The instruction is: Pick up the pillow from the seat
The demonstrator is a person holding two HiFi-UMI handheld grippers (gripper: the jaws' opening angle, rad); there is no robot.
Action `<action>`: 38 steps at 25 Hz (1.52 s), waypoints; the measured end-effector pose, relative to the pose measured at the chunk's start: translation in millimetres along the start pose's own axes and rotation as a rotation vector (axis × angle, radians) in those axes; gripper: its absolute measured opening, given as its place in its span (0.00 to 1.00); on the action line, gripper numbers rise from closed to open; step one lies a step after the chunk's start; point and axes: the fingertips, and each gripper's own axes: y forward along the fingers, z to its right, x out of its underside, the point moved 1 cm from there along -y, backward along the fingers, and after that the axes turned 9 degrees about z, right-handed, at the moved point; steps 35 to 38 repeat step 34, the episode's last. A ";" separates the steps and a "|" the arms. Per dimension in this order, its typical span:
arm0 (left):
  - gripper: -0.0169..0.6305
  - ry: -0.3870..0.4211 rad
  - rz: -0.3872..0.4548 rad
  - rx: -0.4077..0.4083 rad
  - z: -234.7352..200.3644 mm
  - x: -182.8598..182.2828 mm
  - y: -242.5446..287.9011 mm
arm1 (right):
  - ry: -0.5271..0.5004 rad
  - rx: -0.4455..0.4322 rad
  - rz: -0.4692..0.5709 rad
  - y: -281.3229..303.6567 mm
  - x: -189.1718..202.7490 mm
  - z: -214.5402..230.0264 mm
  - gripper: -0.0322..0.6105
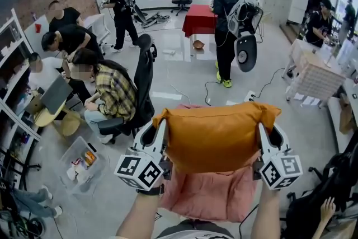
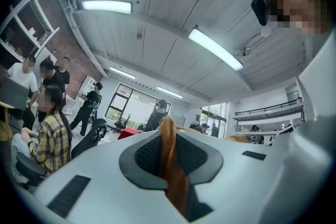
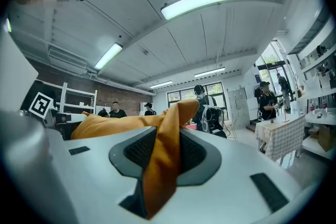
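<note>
An orange pillow (image 1: pixel 215 136) hangs in the air above a pink-covered seat (image 1: pixel 210 194), stretched between both grippers. My left gripper (image 1: pixel 158 132) is shut on the pillow's left corner; in the left gripper view a fold of the orange fabric (image 2: pixel 170 165) is pinched between the jaws. At the other end my right gripper (image 1: pixel 266 132) is shut on the right corner, and its own view shows the orange cloth (image 3: pixel 163 160) squeezed between the pads, with the pillow's body (image 3: pixel 110 124) stretching away to the left.
A person in a plaid shirt (image 1: pixel 114 92) sits in a black office chair (image 1: pixel 142 84) to the left. A clear bin (image 1: pixel 84 164) lies on the floor at lower left. A person with a backpack (image 1: pixel 232 14) stands ahead, near a red-draped table (image 1: pixel 199 18). A black chair (image 1: pixel 324 198) is at lower right.
</note>
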 end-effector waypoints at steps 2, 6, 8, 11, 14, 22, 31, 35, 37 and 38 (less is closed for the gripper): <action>0.11 0.000 0.012 0.008 6.7 -11.1 3.1 | -0.003 -0.001 0.017 0.3 -13.1 0.2 0.24; 0.11 0.003 0.034 0.017 17.7 -30.4 3.5 | -0.019 -0.010 0.042 -0.8 -35.6 -2.5 0.24; 0.11 0.008 0.046 0.020 20.1 -39.0 2.3 | -0.033 -0.014 0.052 -0.5 -43.6 -6.2 0.24; 0.11 0.016 0.064 0.023 23.0 -50.6 2.8 | -0.048 -0.020 0.061 1.6 -52.0 -9.8 0.24; 0.11 0.029 0.069 0.024 26.6 -58.4 6.0 | -0.049 -0.019 0.065 2.9 -57.9 -10.4 0.24; 0.11 0.059 0.058 0.012 23.5 -58.5 6.2 | -0.062 -0.018 0.065 4.7 -58.8 -15.2 0.23; 0.11 0.049 0.042 0.000 13.2 -45.8 1.1 | -0.063 -0.012 0.046 2.8 -43.8 -19.4 0.23; 0.11 0.046 0.034 -0.004 13.5 -38.6 4.7 | -0.064 -0.009 0.036 4.0 -39.3 -13.8 0.23; 0.11 0.046 0.034 -0.004 13.5 -38.6 4.7 | -0.064 -0.009 0.036 4.0 -39.3 -13.8 0.23; 0.11 0.046 0.034 -0.004 13.5 -38.6 4.7 | -0.064 -0.009 0.036 4.0 -39.3 -13.8 0.23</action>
